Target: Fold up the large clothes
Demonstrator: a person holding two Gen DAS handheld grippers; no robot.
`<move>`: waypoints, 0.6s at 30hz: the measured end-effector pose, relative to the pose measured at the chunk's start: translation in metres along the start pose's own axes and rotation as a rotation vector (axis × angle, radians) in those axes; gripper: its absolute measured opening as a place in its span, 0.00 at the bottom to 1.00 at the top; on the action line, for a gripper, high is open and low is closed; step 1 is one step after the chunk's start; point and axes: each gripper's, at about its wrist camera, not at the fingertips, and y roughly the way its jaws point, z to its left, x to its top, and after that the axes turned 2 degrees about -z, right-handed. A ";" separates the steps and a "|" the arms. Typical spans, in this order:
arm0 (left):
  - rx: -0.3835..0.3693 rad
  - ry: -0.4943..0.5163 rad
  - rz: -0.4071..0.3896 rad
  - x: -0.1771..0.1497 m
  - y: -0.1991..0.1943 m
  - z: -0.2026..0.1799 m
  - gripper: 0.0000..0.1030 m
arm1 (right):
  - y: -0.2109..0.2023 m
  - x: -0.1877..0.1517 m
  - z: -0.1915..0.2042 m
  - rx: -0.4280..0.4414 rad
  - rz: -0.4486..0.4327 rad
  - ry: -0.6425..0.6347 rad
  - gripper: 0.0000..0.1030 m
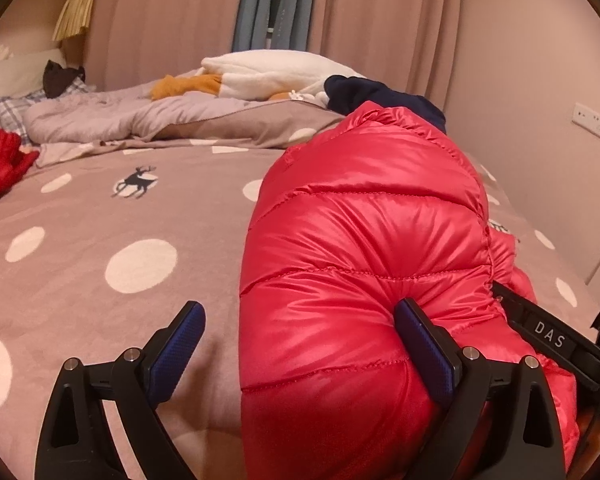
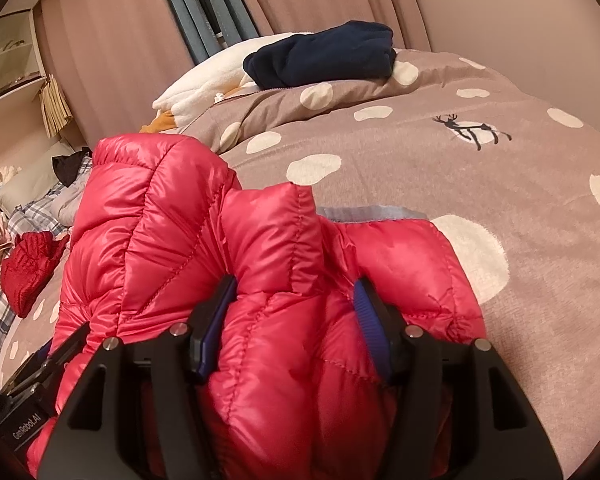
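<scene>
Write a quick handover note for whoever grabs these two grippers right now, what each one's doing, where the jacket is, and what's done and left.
Left hand-held gripper: open, one finger pressed into the red puffer jacket, nothing clamped.
Right hand-held gripper: shut on a bunched part of the jacket.
The jacket lies bunched on the polka-dot bed cover, part of it lifted, not yet folded flat.
A navy garment sits near the far end of the bed; a dark red knit garment lies off to the side.
Left to do: spread the jacket, fold it, set it down neatly.
</scene>
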 end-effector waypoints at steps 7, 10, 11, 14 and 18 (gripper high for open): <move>-0.026 -0.028 0.032 0.005 -0.007 0.008 0.94 | -0.011 0.003 0.004 -0.052 -0.014 0.000 0.72; -0.069 -0.038 0.077 0.015 -0.014 0.014 0.94 | -0.028 0.005 0.005 -0.087 -0.027 0.004 0.88; -0.083 -0.040 0.083 0.019 -0.017 0.016 0.94 | -0.035 0.006 0.003 -0.095 -0.029 0.011 0.90; -0.162 -0.119 0.059 0.029 -0.031 0.035 0.94 | -0.065 0.011 -0.011 -0.077 -0.074 0.081 1.00; -0.193 -0.197 0.050 0.034 -0.039 0.060 0.99 | -0.095 0.016 -0.038 -0.033 -0.082 0.198 1.00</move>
